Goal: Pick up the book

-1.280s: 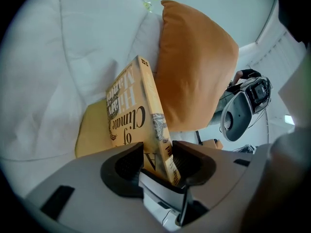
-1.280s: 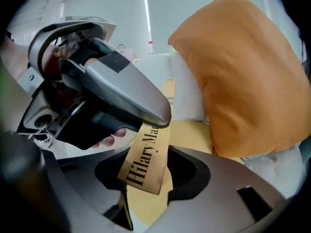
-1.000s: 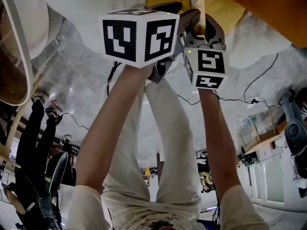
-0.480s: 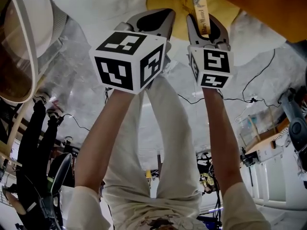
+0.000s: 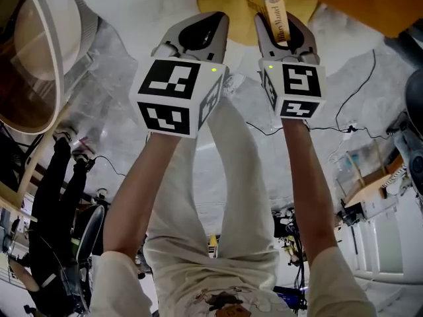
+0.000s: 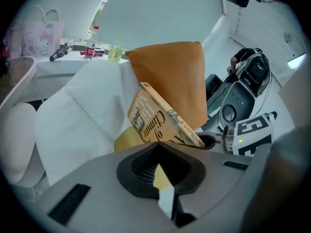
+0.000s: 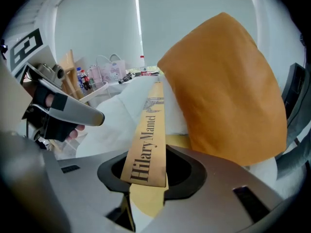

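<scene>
The book [image 5: 273, 4] has a tan spine with black lettering and a yellow cover. It stands spine-up in my right gripper [image 5: 283, 26], which is shut on its spine. In the right gripper view the spine [image 7: 148, 140] runs straight out between the jaws of that gripper [image 7: 148, 171]. My left gripper [image 5: 198, 30] hangs just left of the book, its jaws shut with nothing seen between them. The left gripper view shows the book [image 6: 158, 123] tilted ahead of my left gripper [image 6: 158, 163], apart from it, and the right gripper's marker cube [image 6: 252, 135] beside it.
An orange cushion [image 7: 223, 86] leans just behind the book, on white bedding [image 6: 82, 110]. A round white seat [image 5: 36, 51] is at the left. A table with bottles [image 6: 97, 50] and a pink bag [image 6: 41, 30] stands farther off. A person in black [image 5: 46, 203] is at the left.
Both grippers have moved up in the head view, and the book has gone up with the right one. The left gripper has rolled, so its cube shows other faces.
</scene>
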The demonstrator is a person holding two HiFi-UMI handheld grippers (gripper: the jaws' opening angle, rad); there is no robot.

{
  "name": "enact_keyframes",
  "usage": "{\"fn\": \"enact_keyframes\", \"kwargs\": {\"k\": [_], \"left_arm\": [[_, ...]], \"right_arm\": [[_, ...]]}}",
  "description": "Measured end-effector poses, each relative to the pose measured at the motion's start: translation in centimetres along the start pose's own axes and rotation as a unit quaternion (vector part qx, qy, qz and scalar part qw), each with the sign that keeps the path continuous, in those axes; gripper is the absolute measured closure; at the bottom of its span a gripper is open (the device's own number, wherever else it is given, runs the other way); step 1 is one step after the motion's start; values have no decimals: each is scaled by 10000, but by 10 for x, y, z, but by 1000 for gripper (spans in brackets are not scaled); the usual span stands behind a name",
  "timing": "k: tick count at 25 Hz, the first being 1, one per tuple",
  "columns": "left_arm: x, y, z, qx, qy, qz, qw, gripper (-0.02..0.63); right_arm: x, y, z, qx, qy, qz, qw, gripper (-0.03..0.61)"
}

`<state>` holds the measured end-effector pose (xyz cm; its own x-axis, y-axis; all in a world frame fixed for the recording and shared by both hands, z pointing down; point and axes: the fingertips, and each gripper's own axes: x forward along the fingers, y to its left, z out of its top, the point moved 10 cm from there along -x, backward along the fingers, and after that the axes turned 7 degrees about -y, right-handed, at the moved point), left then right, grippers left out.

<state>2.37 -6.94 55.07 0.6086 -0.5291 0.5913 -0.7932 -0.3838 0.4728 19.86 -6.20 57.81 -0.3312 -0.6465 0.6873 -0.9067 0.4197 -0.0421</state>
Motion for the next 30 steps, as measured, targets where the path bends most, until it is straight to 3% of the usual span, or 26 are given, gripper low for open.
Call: {"fn": "enact_keyframes", "kwargs": {"k": [12, 30], "left_arm": [[-75, -55, 36, 732, -80, -40, 9973, 610], [-188, -125, 87, 724, -398, 267, 9962, 610]], "right_arm": [[-81, 18, 46, 77, -109, 54, 9999, 423], [-200, 50, 122, 107, -215, 227, 9995, 423]]}}
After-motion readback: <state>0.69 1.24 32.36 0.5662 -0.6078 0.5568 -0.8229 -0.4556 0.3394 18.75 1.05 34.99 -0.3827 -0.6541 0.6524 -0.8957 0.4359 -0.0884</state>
